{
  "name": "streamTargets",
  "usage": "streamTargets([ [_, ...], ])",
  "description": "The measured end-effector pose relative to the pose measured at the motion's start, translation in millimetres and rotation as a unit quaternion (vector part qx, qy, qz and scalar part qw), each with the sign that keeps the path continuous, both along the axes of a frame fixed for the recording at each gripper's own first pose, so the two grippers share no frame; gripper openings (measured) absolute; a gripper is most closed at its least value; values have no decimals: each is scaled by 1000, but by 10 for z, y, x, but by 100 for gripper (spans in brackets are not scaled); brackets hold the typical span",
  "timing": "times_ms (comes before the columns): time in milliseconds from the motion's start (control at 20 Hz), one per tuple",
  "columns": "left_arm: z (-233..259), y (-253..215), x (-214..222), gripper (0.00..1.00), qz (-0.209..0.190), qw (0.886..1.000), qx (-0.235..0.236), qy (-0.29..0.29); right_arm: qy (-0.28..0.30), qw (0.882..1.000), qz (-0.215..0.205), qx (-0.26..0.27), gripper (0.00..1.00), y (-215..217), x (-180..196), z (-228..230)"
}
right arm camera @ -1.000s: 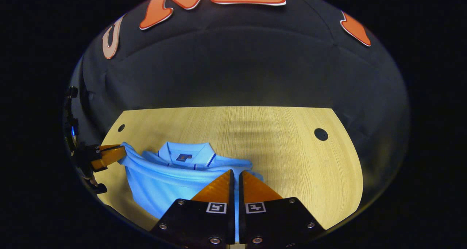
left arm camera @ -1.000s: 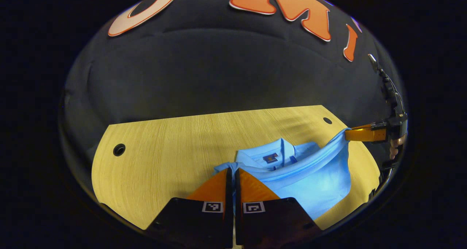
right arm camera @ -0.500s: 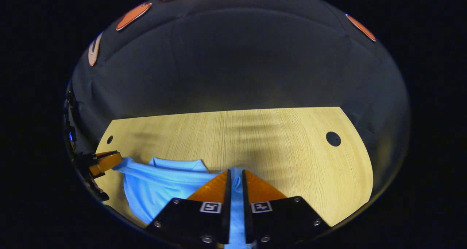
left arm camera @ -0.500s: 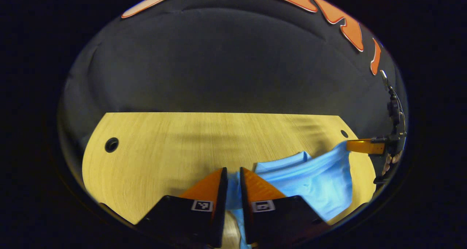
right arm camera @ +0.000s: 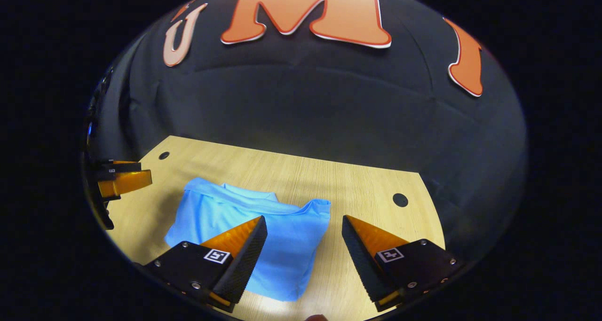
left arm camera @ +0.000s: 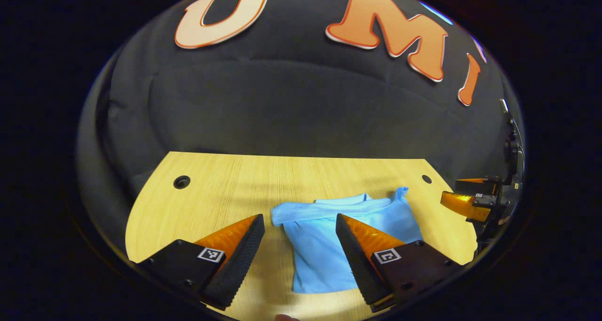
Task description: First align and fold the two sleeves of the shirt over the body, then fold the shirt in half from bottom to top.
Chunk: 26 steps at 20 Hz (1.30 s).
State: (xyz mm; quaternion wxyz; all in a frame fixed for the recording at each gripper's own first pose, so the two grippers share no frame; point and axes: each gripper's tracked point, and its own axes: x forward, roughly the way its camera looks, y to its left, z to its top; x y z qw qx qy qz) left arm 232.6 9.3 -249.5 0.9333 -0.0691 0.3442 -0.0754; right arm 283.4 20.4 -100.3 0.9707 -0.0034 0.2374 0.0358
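Lying folded shirt (left arm camera: 345, 236) between spread left tongs (left arm camera: 299, 227)

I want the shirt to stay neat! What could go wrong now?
The blue shirt lies folded on the table, but its top edge looks rumpled, so the fold may end up uneven. Both the left gripper and right gripper are open just above it; a finger could snag the cloth and undo the fold.

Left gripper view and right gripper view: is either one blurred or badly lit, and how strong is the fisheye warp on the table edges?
Left gripper view: sharp, the shirt evenly lit, the table bowing at its far corners, the left gripper crisp. Right gripper view: also sharp, the table's far edge slanting and curved, soft shadow bands on the wood beyond the shirt, the right gripper crisp, a mild bright patch near the shirt's near edge.
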Motion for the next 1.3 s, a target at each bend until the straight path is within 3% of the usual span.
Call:
streamTargets([
  [400, 921, -408, -1130, 99, 18, 996, 37, -82, -81, 996, 22, -15, 99, -173, -1339, 480],
  [700, 1527, -752, -1995, 99, 43, 983, 63, -167, -141, 989, 27, -23, 99, -356, -2287, 623],
  [1050, 2072, -1038, -2604, 99, 59, 960, 68, -264, -204, 978, 26, -25, 99, -440, -3020, 730],
  [1100, 2124, -1087, -2653, 95, 56, 958, 70, -273, -212, 977, 25, -22, 99, -448, -3077, 744],
  [1300, 2200, -1171, -2870, 100, 30, 959, 54, -277, -264, 964, 16, -9, 99, -455, -3194, 909],
])
